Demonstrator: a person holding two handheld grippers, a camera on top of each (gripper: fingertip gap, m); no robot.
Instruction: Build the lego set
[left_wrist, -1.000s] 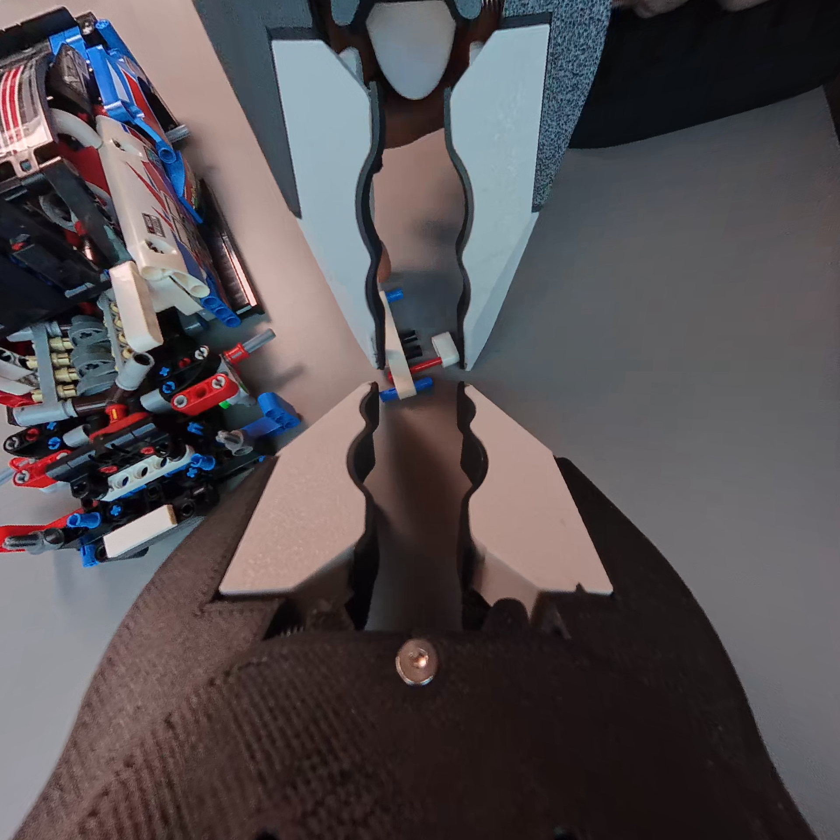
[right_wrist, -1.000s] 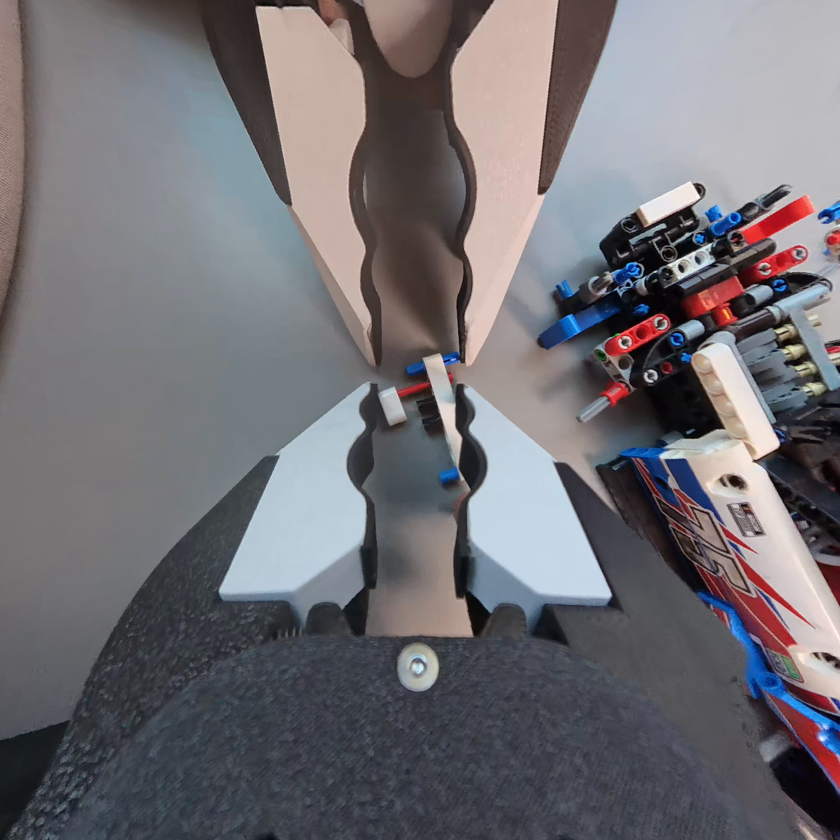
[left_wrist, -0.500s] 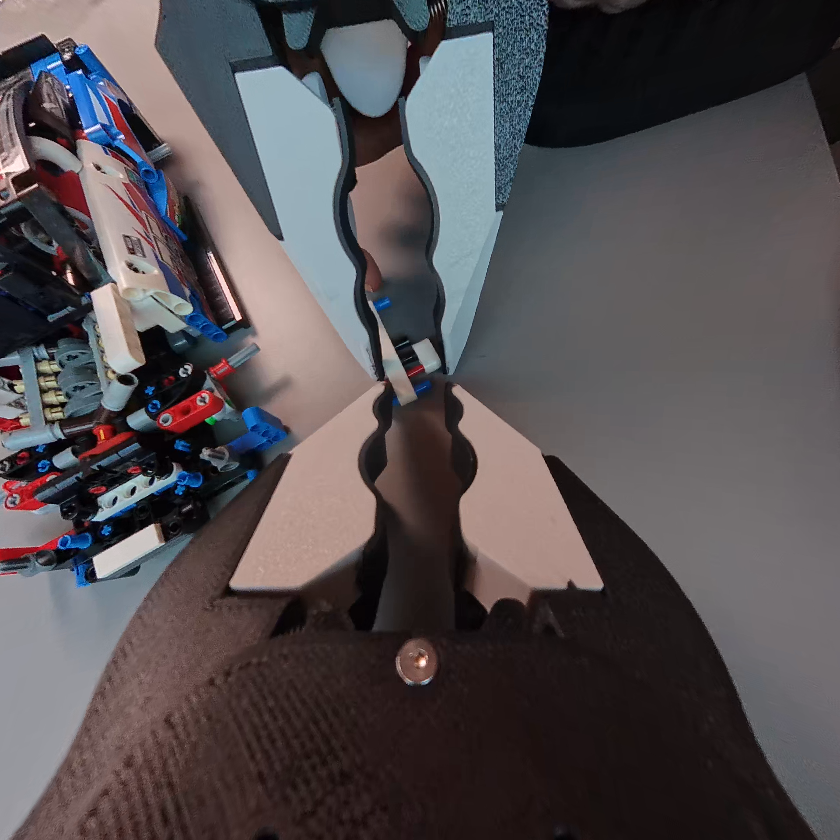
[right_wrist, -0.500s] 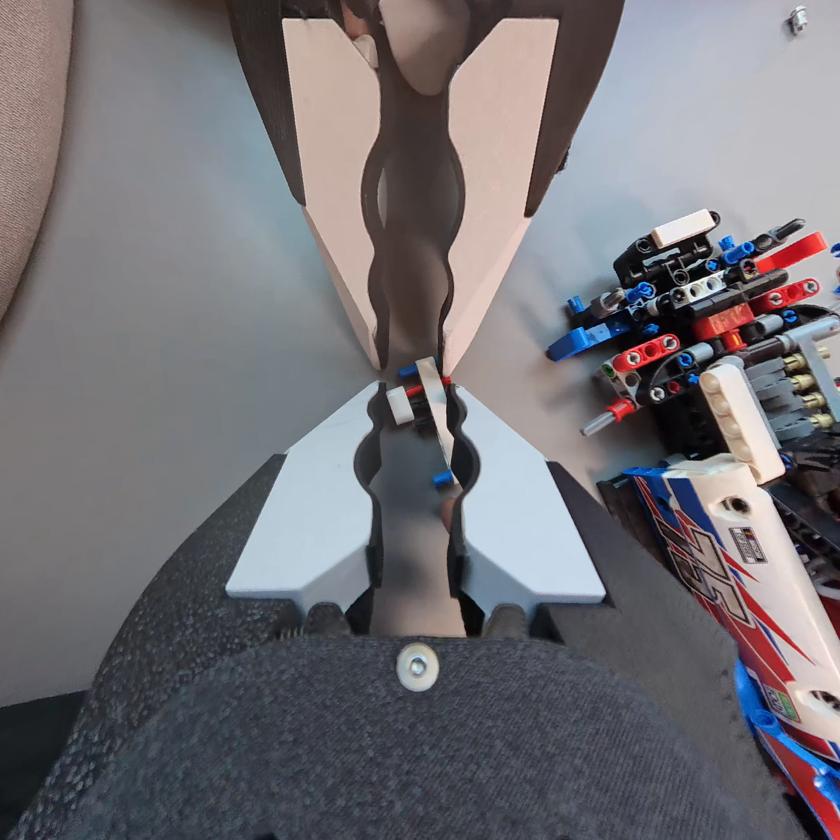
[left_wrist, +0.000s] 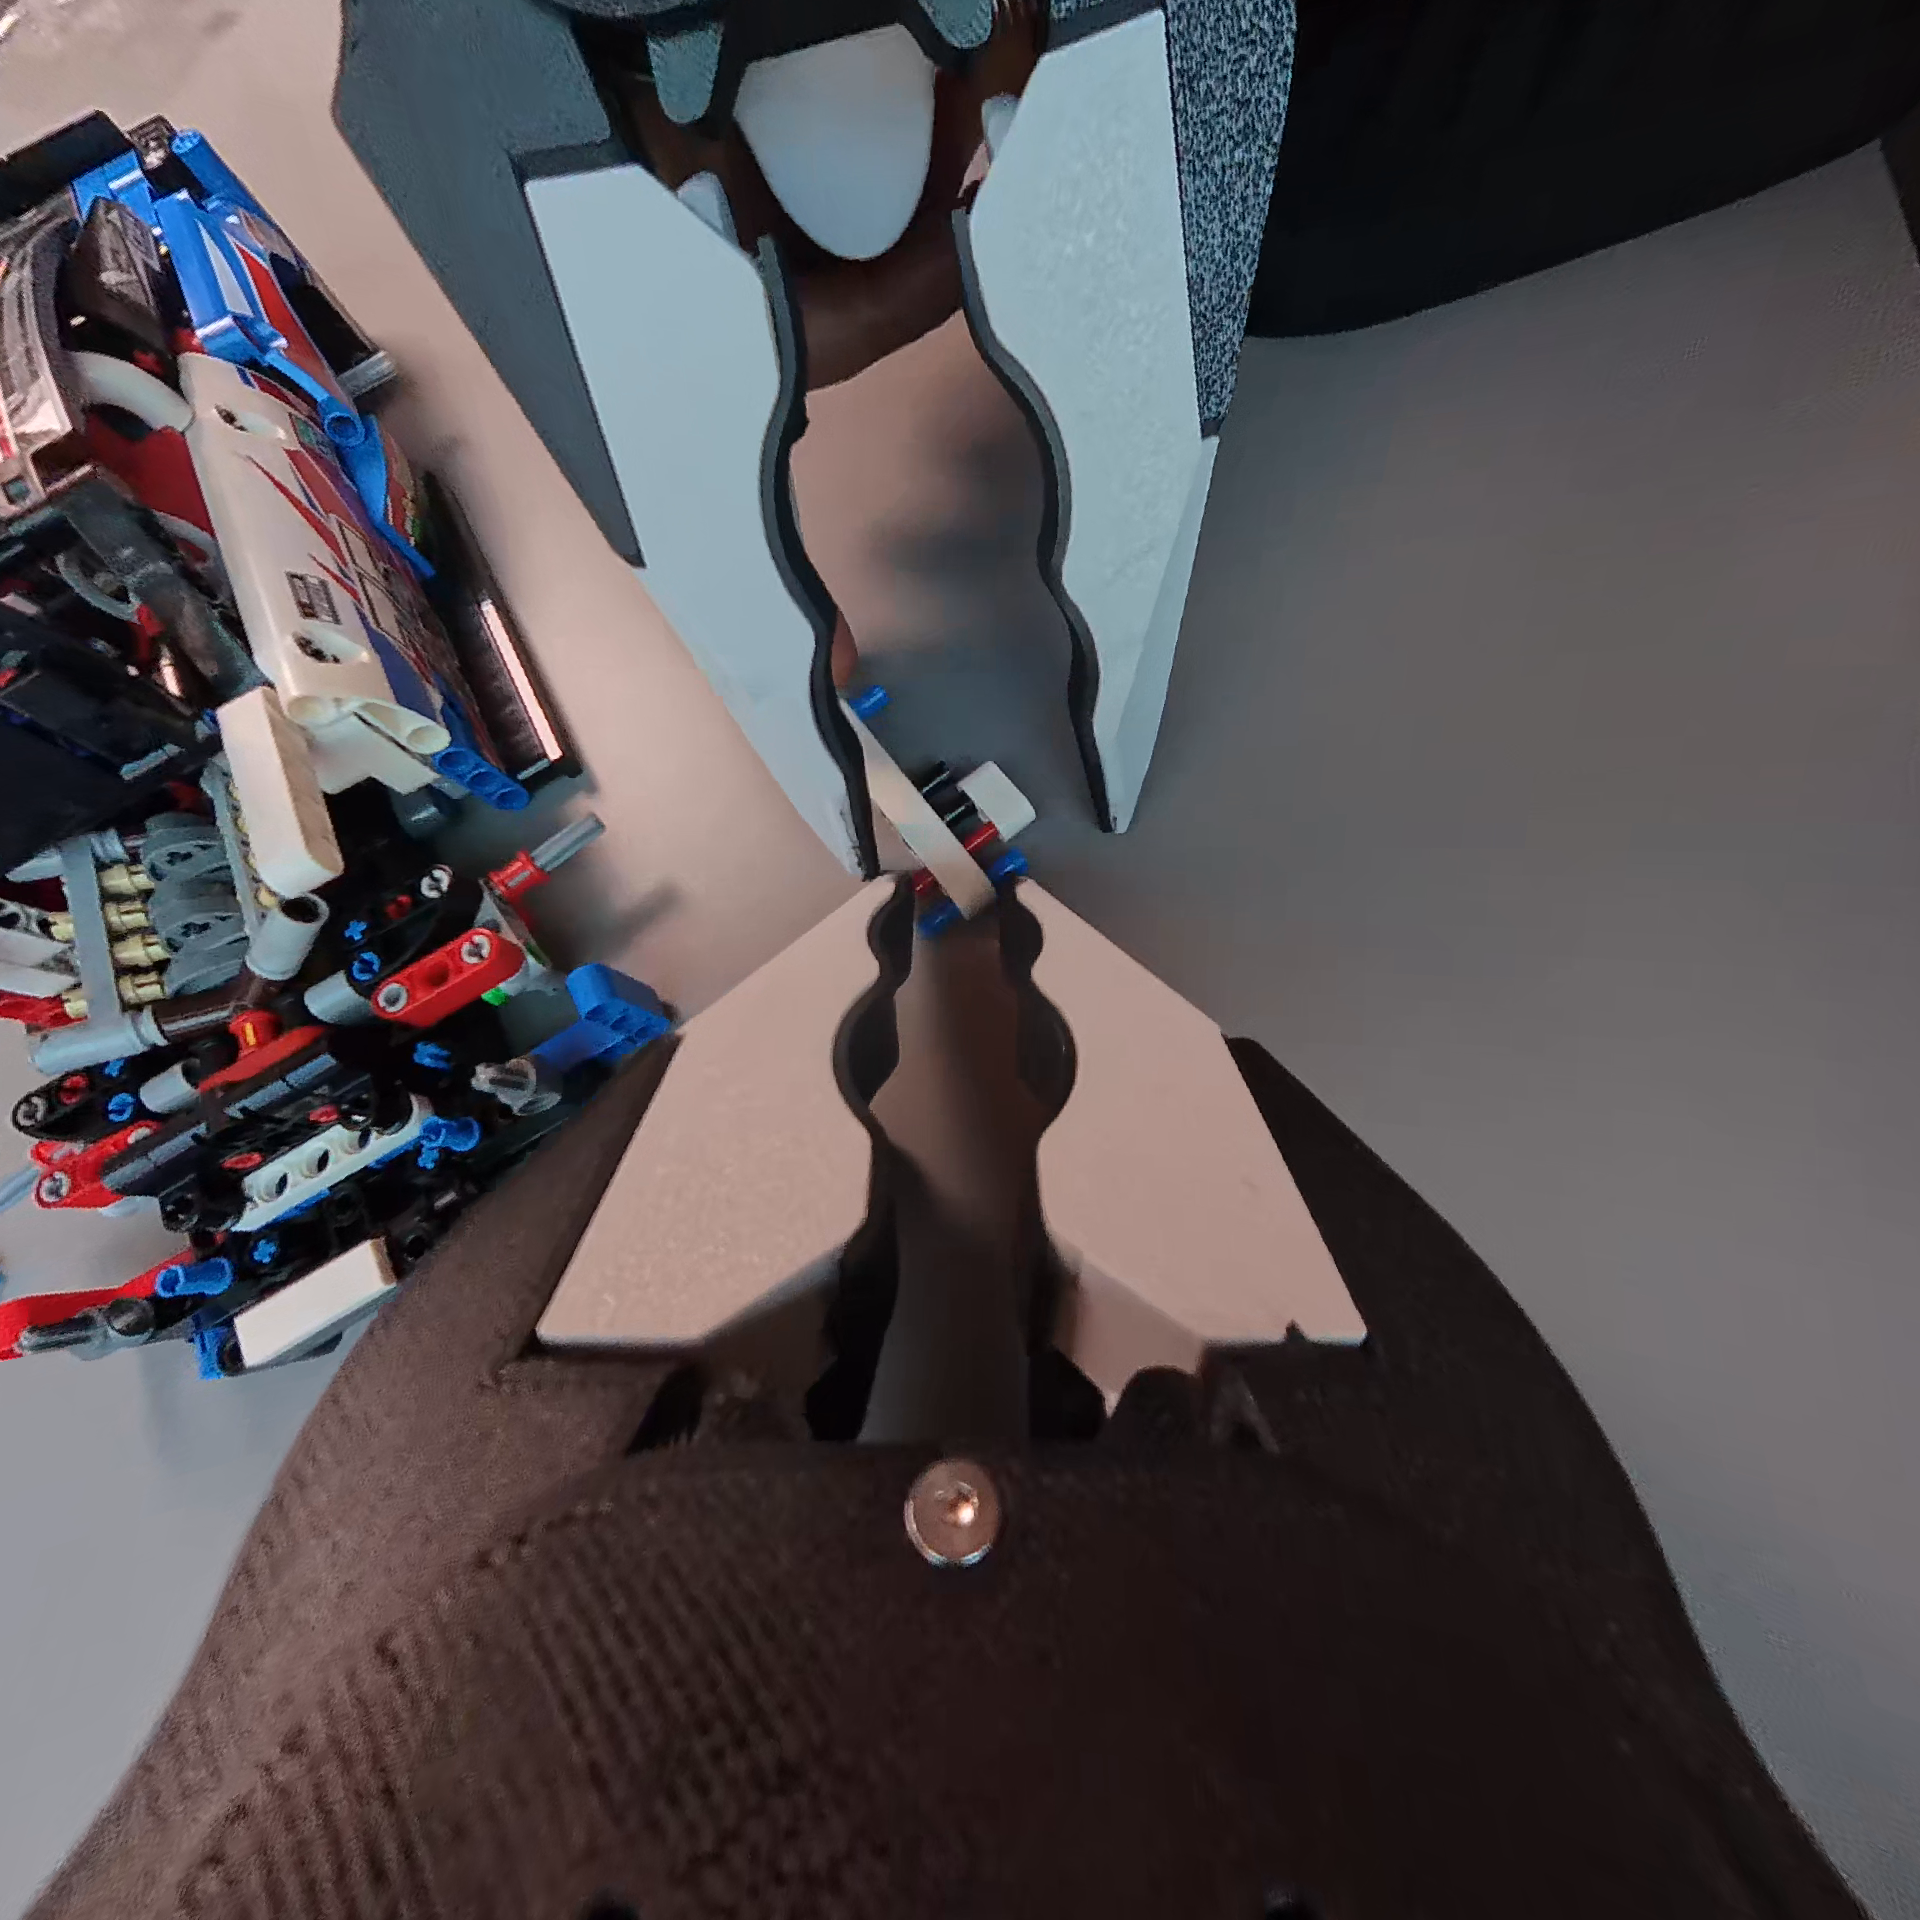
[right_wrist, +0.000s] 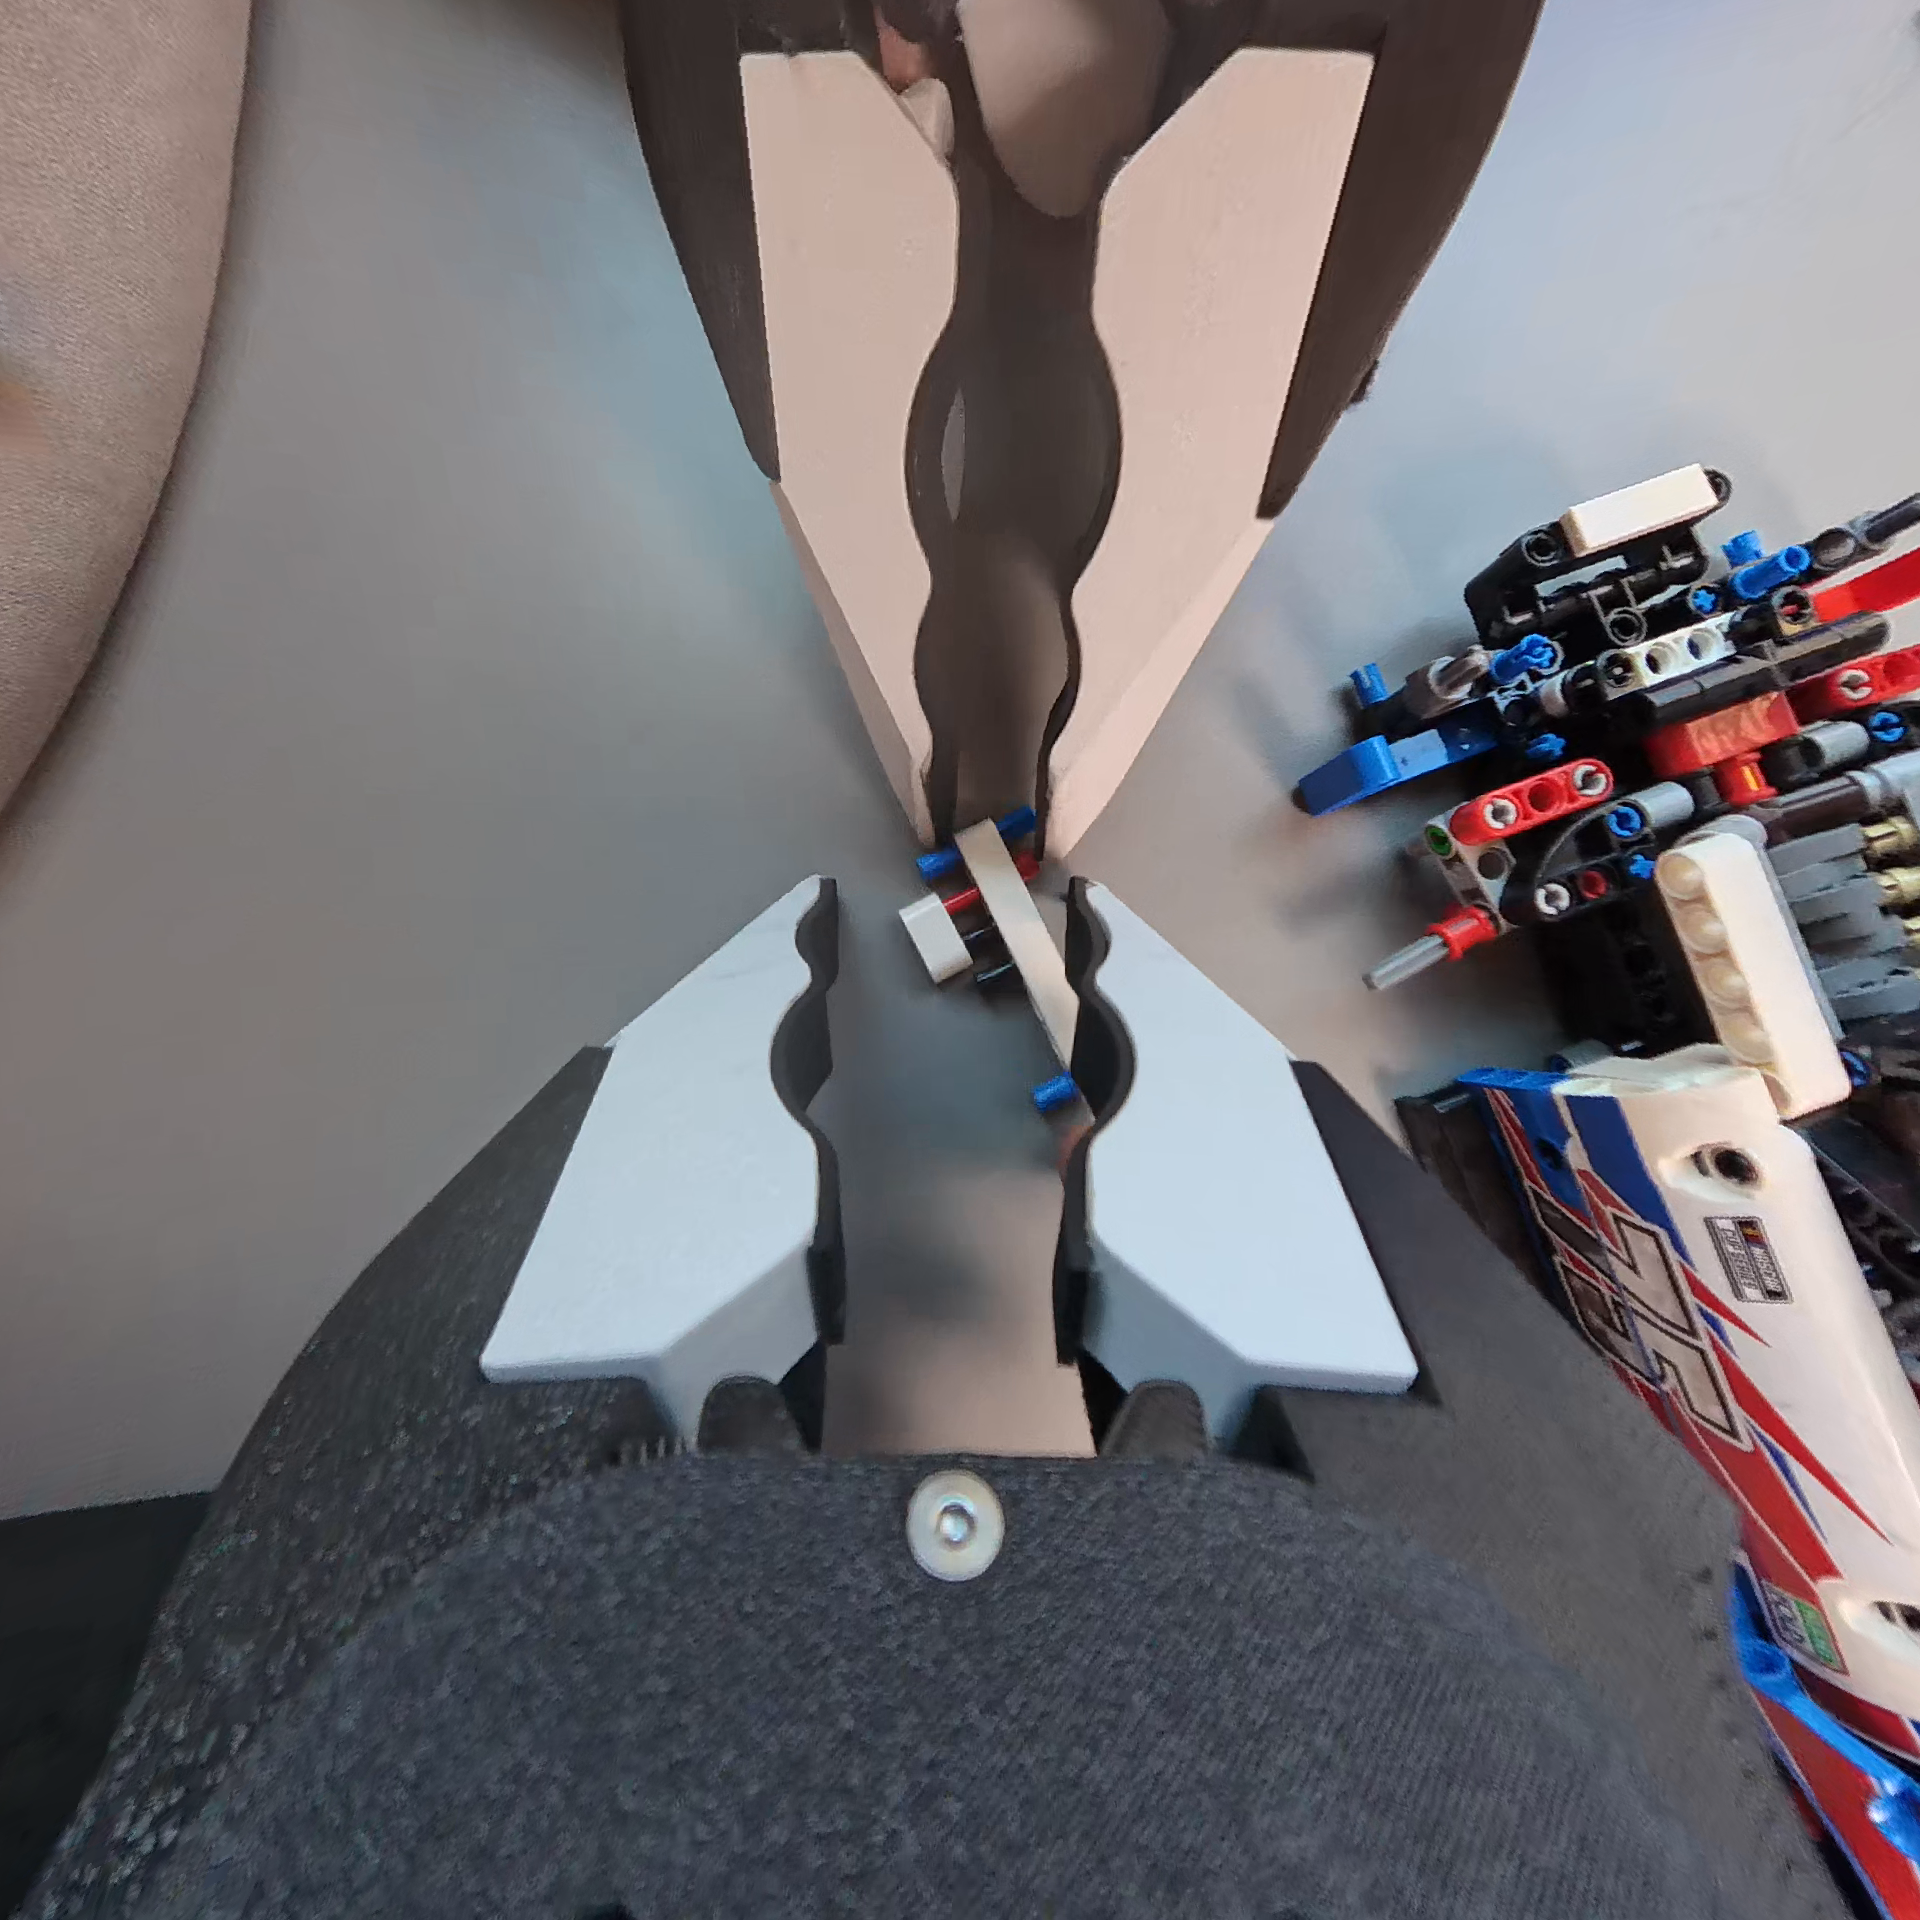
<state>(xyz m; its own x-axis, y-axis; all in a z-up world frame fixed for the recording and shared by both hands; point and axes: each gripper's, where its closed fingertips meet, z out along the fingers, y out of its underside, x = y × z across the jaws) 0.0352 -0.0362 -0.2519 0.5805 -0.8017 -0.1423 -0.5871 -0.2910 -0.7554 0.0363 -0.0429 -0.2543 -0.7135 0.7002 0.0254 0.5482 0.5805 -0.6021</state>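
Note:
A small assembly (left_wrist: 951, 842), a white beam with blue, red and black pins and a short white piece, hangs between the two grippers above the grey table. My left gripper (left_wrist: 956, 909) has tan fingers and is shut on the beam's end with the blue pin. It shows from the top in the right wrist view (right_wrist: 992, 836). My right gripper (right_wrist: 953, 894) has pale grey fingers and is open around the assembly (right_wrist: 1003, 914). The beam leans against its right finger (right_wrist: 1195, 1195), and the short white piece is clear of the left finger.
The large, partly built red, white and blue car model (left_wrist: 301, 582) lies on the table (left_wrist: 1558, 935) to the left. It is on the right in the right wrist view (right_wrist: 1621, 1247). Dark cloth (left_wrist: 1558, 156) is at the far right, and beige fabric (right_wrist: 83, 416) is at the left edge. My left and right fingertips are right by each other.
My left gripper has closed on the assembly's end. My right gripper squeezed the assembly half a second ago and has now opened. The short white piece sits nearer the beam than one second ago.

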